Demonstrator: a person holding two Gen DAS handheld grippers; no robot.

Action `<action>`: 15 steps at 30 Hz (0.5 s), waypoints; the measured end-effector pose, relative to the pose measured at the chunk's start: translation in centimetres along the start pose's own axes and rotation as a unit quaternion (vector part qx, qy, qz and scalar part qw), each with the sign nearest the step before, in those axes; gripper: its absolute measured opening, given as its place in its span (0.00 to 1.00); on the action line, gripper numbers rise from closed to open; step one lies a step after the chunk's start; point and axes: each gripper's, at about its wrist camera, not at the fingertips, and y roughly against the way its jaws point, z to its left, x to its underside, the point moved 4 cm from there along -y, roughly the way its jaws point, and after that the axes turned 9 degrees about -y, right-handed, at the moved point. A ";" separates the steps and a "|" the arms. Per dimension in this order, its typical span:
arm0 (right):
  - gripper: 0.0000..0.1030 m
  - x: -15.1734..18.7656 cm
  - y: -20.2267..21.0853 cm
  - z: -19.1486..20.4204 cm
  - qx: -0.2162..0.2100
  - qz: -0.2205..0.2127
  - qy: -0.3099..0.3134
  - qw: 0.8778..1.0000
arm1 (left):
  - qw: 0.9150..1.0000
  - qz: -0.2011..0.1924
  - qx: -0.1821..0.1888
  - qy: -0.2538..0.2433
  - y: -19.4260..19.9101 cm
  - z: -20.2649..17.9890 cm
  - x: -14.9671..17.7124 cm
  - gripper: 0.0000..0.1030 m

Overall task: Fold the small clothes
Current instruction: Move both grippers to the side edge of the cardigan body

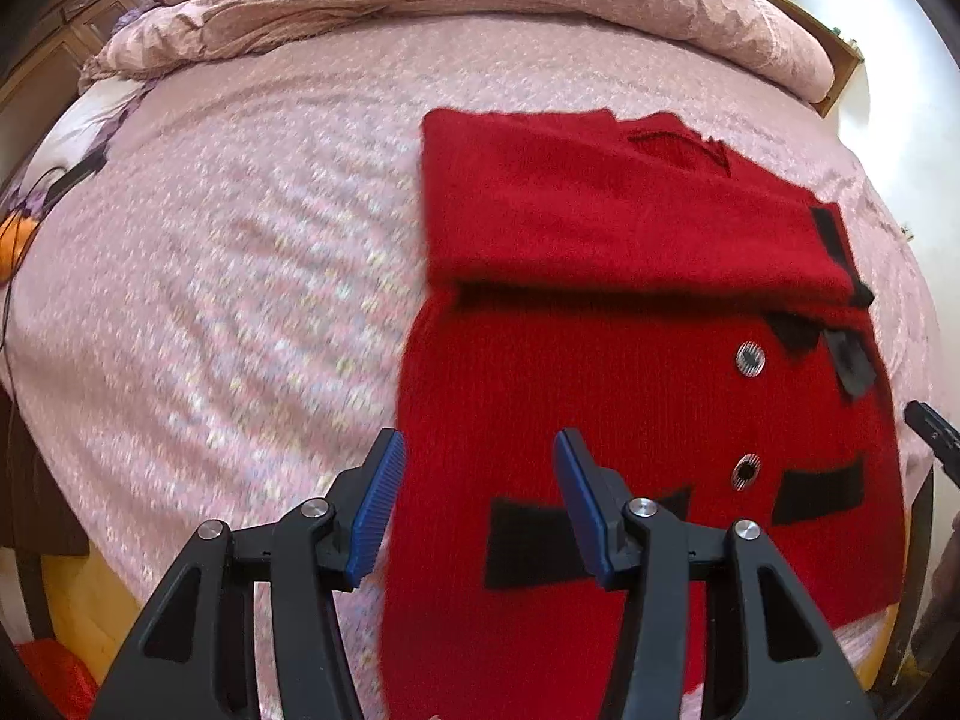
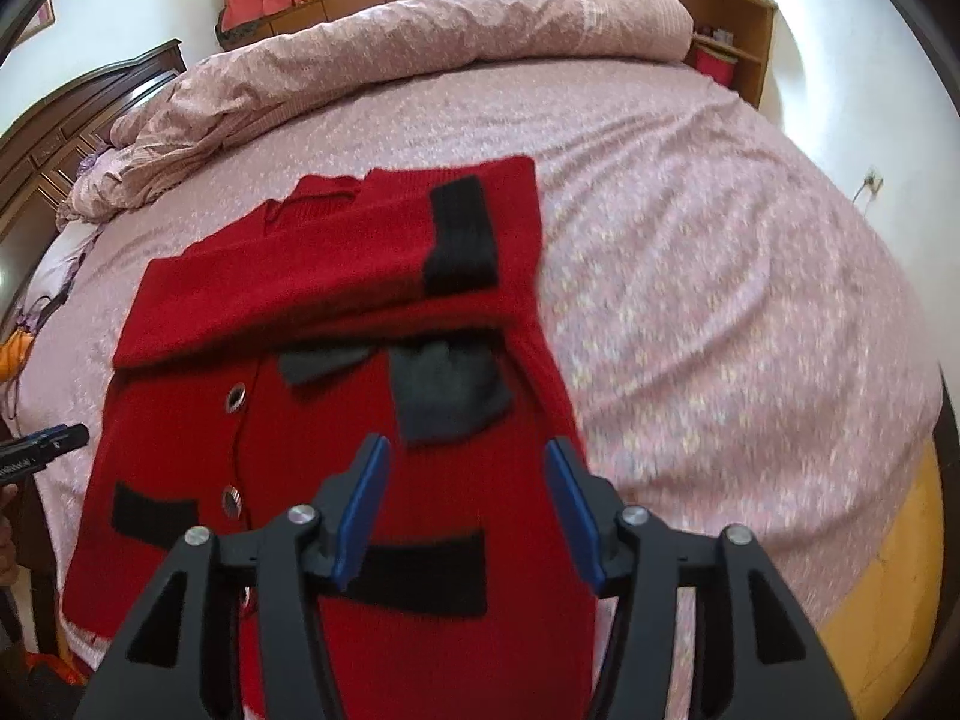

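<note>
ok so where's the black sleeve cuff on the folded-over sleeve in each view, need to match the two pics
Left wrist: the black sleeve cuff lies far right of centre, at the right end of the folded sleeve, on the red cardigan.
Right wrist: the cuff sits above centre, in plain view.
Shared landmark: the upper silver button, just below the folded sleeve in both.

A rumpled pink duvet lies heaped against the wooden headboard shelf.

Red cardigan, sleeves folded in, on bed
</note>
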 end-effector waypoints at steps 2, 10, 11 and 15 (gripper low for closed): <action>0.56 0.7 0.3 -0.5 0.006 0.002 -0.001 1.000 | 1.000 0.002 -0.002 0.003 0.1 0.4 1.1 0.44; 0.56 3.0 1.3 -2.4 0.031 0.015 0.001 0.999 | 0.999 0.030 0.021 0.007 -0.7 0.6 4.9 0.44; 0.56 3.3 1.2 -2.6 0.036 0.018 0.003 0.999 | 0.999 0.037 0.025 0.005 -1.0 0.6 5.4 0.44; 0.56 4.1 0.5 -3.7 0.053 0.041 -0.001 0.998 | 0.998 0.056 0.022 0.000 -2.0 0.4 6.4 0.44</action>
